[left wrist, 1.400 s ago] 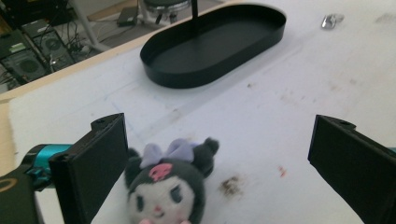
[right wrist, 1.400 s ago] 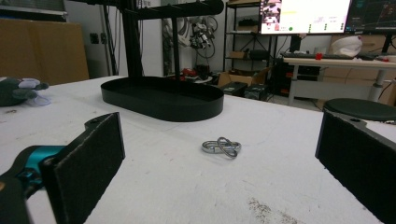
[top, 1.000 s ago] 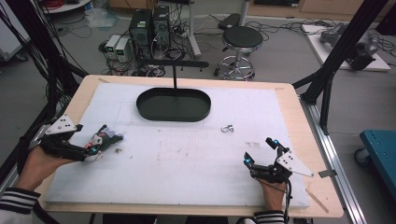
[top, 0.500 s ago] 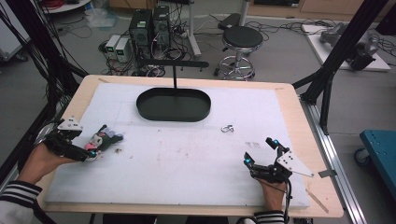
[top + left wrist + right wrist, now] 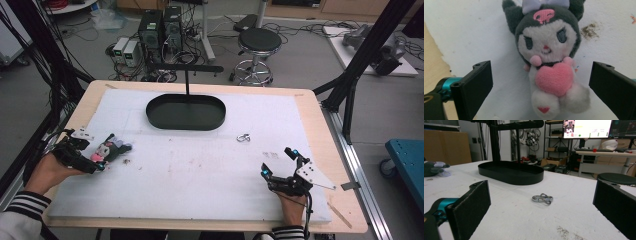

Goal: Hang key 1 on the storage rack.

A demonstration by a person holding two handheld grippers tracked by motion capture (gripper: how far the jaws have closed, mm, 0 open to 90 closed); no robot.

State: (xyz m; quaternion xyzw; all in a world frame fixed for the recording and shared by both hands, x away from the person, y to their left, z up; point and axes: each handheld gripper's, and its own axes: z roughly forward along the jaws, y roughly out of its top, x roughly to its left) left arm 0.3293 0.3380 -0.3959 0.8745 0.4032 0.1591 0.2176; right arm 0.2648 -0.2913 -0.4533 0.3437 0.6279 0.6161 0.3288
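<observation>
A small plush toy (image 5: 550, 60) with a dark hood, a white face and a pink heart lies on the white mat, also seen at the table's left as the plush toy (image 5: 111, 148). My left gripper (image 5: 102, 159) is open, its jaws standing wide on either side of the toy's lower body without touching it. A metal ring clip (image 5: 543, 198) lies on the mat ahead of my right gripper (image 5: 278, 161), which is open and empty; the ring clip (image 5: 243, 137) sits right of the black oval tray (image 5: 186, 113).
The tray (image 5: 511, 173) carries an upright post with a crossbar (image 5: 186, 69). A brown stain (image 5: 590, 28) marks the mat beside the toy. The white mat (image 5: 200, 165) covers a wooden table; a stool (image 5: 257, 41) and computer boxes stand behind it.
My left gripper has drawn back a little toward the left edge of the table. The toy, the ring clip and my right gripper stay where they were.
</observation>
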